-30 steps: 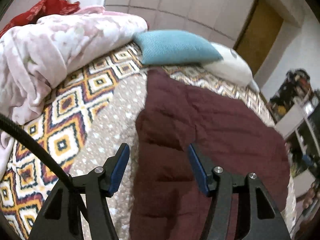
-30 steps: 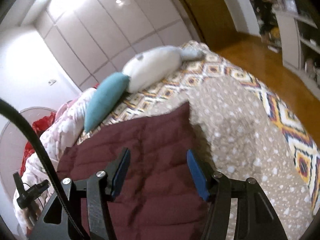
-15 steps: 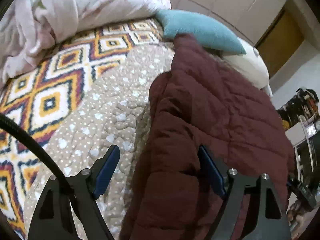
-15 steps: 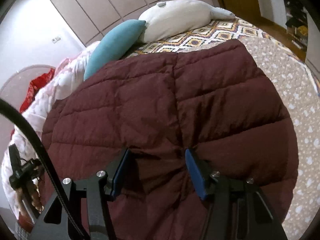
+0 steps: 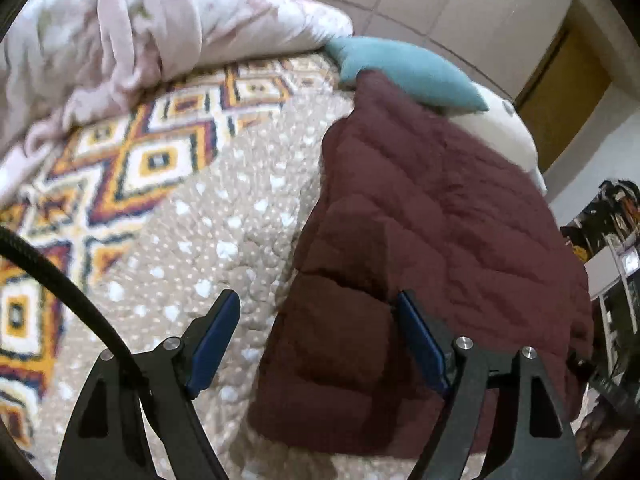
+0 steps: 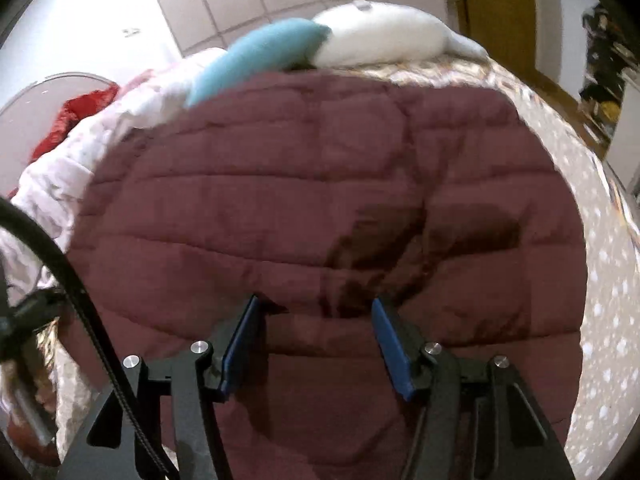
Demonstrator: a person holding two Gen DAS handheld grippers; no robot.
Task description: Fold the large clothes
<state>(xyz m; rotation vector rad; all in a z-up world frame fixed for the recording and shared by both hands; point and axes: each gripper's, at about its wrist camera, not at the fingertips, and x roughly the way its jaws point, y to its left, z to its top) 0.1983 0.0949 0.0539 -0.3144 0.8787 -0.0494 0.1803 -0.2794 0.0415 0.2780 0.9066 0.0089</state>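
Observation:
A maroon quilted puffer jacket point(image 5: 440, 216) lies spread on the bed; it fills most of the right wrist view point(image 6: 304, 208). My left gripper point(image 5: 318, 320) is open, low over the jacket's left edge, with a folded flap between its blue pads. My right gripper point(image 6: 316, 320) is open and close above the jacket's near part, a dark crease just ahead of it. Neither gripper holds cloth.
The bed has a beige dotted quilt point(image 5: 208, 240) with a diamond-pattern border. A pink-white duvet point(image 5: 140, 28) is heaped at the left. A teal pillow point(image 5: 404, 68) and a white plush pillow point(image 6: 380, 36) lie at the head. Shelves point(image 5: 616, 248) stand at the right.
Both grippers have dropped lower and closer to the jacket. The jacket now fills the right wrist view, and its left edge lies between the left gripper's pads. Both stay open.

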